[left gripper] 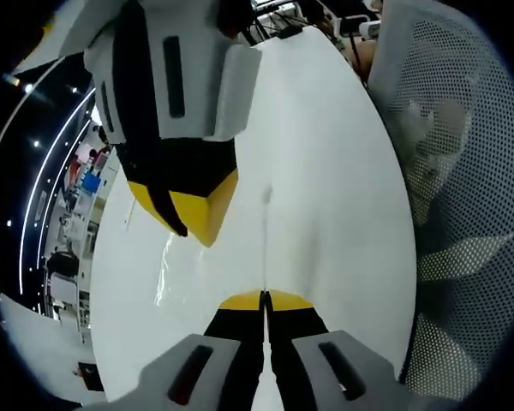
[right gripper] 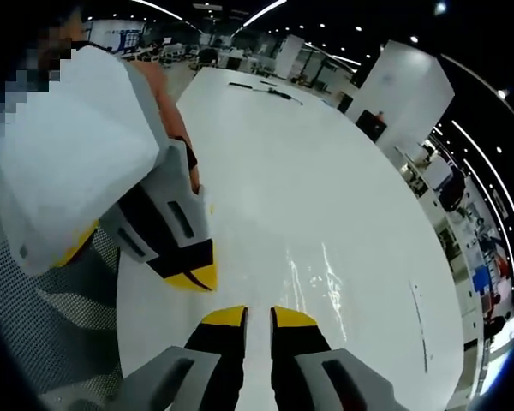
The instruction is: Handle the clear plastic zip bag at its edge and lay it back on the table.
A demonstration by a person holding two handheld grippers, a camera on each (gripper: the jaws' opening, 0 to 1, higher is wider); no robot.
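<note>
Left gripper [left gripper: 265,299] has its yellow-tipped jaws pressed tight together at 6 o'clock in the left gripper view, clamped on the thin edge of the clear plastic zip bag [left gripper: 167,265]; the bag's glinting film lies on the white table [left gripper: 325,188] towards 8 o'clock. Right gripper [right gripper: 259,315] sits at 6 o'clock in the right gripper view, jaws slightly apart with nothing between them. The bag shines just past them at 5 o'clock. A mesh chair [left gripper: 463,171] stands at 3 o'clock.
</note>
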